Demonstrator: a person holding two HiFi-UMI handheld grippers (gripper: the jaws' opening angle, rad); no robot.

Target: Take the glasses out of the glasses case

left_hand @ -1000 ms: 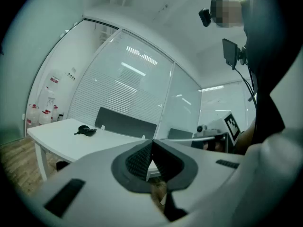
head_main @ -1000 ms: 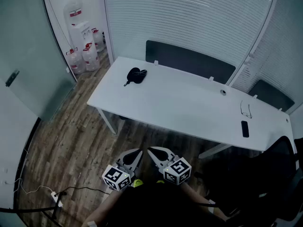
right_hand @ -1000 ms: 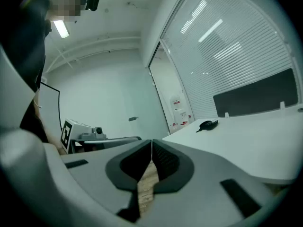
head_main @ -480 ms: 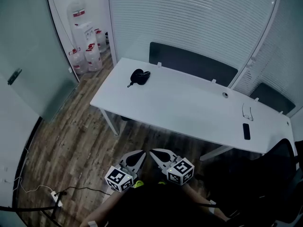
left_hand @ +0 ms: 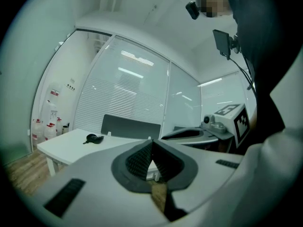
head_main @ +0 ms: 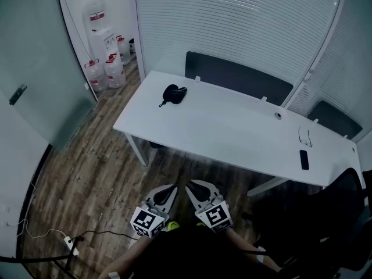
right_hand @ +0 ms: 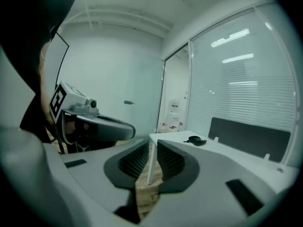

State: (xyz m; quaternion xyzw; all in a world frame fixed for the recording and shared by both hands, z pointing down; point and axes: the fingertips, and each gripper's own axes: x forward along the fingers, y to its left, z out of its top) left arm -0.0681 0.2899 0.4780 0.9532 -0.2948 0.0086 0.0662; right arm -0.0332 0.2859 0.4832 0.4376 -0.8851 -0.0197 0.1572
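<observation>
A black glasses case (head_main: 172, 93) lies shut near the far left corner of the white table (head_main: 232, 133). It shows small in the left gripper view (left_hand: 94, 138) and the right gripper view (right_hand: 195, 140). A pair of glasses (head_main: 305, 136) lies on the table's right end. Both grippers hang low by the person's body, well short of the table. My left gripper (head_main: 167, 192) is shut with its tips touching and nothing in it (left_hand: 151, 143). My right gripper (head_main: 200, 186) holds nothing, with only a thin slit between its pads (right_hand: 153, 145).
A dark phone (head_main: 304, 158) lies next to the glasses. Grey screens stand behind the table (head_main: 238, 77). A black chair (head_main: 331, 208) is at the right. Water bottles and a dispenser (head_main: 104, 60) stand at the back left. Cables and a power strip (head_main: 68, 243) lie on the wood floor.
The view has shifted a little, so the table sits slightly further right in the frame. Both grippers stay low and close together; the right one's marker cube has turned a bit.
</observation>
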